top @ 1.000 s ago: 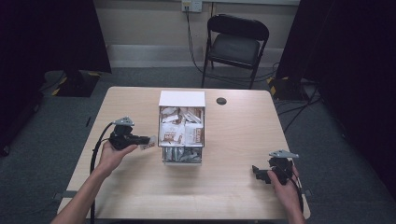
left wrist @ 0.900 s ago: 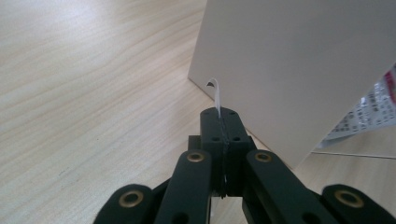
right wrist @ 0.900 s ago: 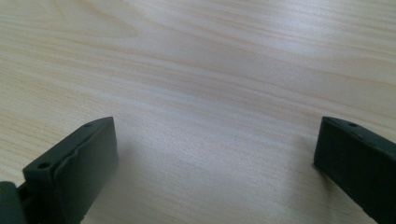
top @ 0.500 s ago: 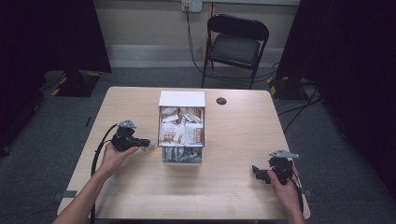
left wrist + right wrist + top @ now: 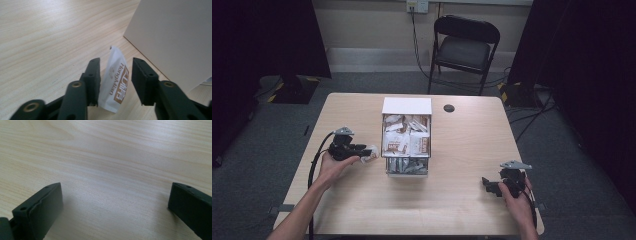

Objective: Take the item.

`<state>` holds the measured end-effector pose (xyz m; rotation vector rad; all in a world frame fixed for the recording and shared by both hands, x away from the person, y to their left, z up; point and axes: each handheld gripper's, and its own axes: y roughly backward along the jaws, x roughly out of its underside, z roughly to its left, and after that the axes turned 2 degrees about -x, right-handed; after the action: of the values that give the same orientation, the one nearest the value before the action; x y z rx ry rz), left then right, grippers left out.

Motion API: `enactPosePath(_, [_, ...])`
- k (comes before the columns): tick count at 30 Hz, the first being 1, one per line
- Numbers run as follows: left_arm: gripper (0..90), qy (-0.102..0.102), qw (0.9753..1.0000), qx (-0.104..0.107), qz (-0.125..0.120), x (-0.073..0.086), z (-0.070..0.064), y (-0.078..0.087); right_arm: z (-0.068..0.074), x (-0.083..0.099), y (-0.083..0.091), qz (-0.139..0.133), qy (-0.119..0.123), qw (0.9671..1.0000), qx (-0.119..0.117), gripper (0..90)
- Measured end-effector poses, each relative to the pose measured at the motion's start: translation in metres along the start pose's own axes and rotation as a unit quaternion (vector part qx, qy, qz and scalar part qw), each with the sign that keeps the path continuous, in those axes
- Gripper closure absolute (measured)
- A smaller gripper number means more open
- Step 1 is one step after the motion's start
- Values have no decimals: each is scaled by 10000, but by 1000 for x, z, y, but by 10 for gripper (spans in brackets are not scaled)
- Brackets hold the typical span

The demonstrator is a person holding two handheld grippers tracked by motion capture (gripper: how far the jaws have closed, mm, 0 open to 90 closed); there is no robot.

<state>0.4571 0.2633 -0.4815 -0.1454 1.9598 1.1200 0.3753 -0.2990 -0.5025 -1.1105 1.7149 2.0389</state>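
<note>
A white sachet (image 5: 115, 82) with brown lettering stands on edge between the jaws of my left gripper (image 5: 362, 150). The jaws are closed in on it, with a slim gap showing at one side. It hangs just over the table, close beside the white wall of the box (image 5: 175, 37). The open white box (image 5: 407, 142) in the middle of the table holds several brown and white packets. My right gripper (image 5: 492, 184) rests near the table's front right, jaws wide apart over bare wood with nothing between them.
The wooden table (image 5: 462, 210) has a small black round disc (image 5: 449, 108) behind the box. A black folding chair (image 5: 464, 50) stands beyond the far edge. A cable (image 5: 314, 165) trails from my left gripper off the table's left side.
My left gripper has drifted slightly left and lower with the sachet. The right gripper has stayed where it was.
</note>
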Motion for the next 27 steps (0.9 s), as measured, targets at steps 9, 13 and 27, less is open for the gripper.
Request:
enactPosePath(9, [274, -93, 9999, -68, 24, -6, -3, 10, 0, 0, 0, -1, 0, 10000, 2, 0])
enactPosePath(13, [252, -70, 9996, -216, -167, -8, -6, 28, 0, 0, 0, -1, 0, 10000, 2, 0])
enactPosePath(27, [206, 332, 9937, -978, 446, 46, 10, 67, 0, 0, 0, -11, -1, 10000, 11, 0])
